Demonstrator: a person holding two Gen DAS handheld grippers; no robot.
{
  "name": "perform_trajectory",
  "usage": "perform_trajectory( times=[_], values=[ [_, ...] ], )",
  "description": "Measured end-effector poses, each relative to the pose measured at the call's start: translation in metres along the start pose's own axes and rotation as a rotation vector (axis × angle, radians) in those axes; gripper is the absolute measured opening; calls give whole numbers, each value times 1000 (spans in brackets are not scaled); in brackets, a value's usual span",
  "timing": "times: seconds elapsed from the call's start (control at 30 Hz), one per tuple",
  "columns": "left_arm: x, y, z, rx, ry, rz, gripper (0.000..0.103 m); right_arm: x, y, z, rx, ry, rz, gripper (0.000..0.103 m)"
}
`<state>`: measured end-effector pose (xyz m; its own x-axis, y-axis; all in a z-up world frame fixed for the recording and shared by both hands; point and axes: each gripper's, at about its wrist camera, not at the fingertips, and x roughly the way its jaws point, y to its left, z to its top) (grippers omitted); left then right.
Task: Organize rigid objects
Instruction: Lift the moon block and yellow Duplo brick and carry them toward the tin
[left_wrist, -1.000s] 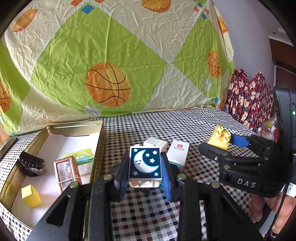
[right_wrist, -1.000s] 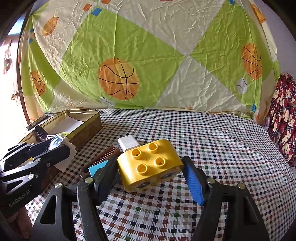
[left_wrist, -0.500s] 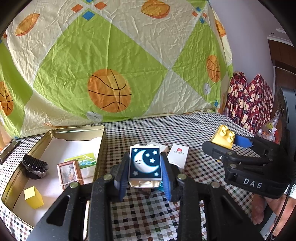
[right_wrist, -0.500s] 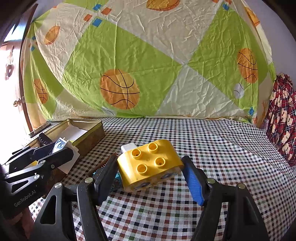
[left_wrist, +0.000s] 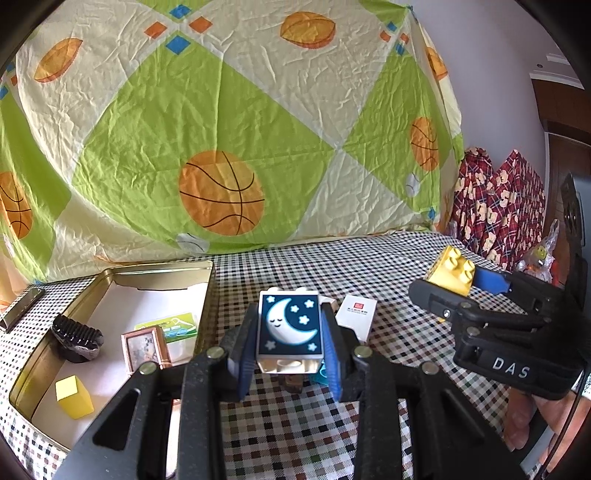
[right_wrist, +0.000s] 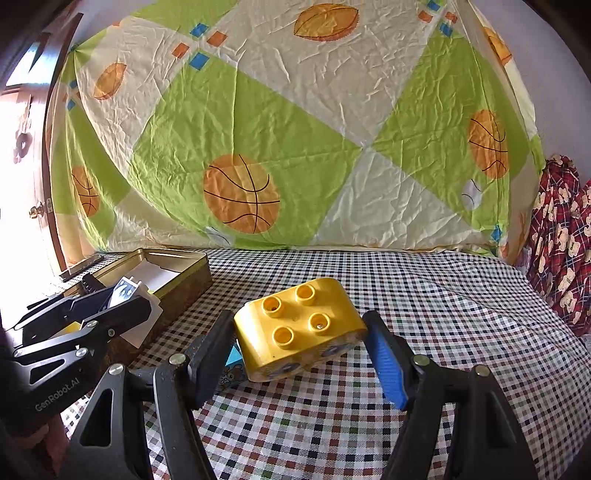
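The blue teal-patterned card (left_wrist: 320, 373) is peeking out behind the moon-printed white brick (left_wrist: 289, 326); the small white box's (left_wrist: 356, 316) red label is staying too tiny to read.

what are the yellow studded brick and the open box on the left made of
Yellow brick: looks like moulded plastic, smooth and slightly glossy, with round hollow studs on top. Open box: likely thin metal, a gold-toned tin; its rolled rim and inner walls shine.

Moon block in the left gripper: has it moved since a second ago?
Yes. The moon block has lifted slightly, showing more checked cloth beyond the tin.
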<state>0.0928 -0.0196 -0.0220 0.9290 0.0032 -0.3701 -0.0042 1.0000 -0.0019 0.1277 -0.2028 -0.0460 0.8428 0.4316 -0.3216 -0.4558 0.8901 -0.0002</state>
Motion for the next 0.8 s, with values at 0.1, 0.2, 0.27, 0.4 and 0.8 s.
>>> perform_trajectory(
  times=[0.1,0.2,0.27,0.4,0.8],
  values=[
    [-3,0,0,1,-13,3,30,-3,0,1,1,-13,-1,72],
    [-5,0,0,4,-23,5,30,-5,1,1,0,-25,-3,72],
    [-6,0,0,5,-28,7,30,-7,2,1,-1,-31,-4,72],
    [-8,0,1,3,-41,8,30,-11,3,0,-1,-50,-3,72],
    [-15,-1,-1,8,-68,16,30,-14,3,0,8,-61,1,72]
  ],
)
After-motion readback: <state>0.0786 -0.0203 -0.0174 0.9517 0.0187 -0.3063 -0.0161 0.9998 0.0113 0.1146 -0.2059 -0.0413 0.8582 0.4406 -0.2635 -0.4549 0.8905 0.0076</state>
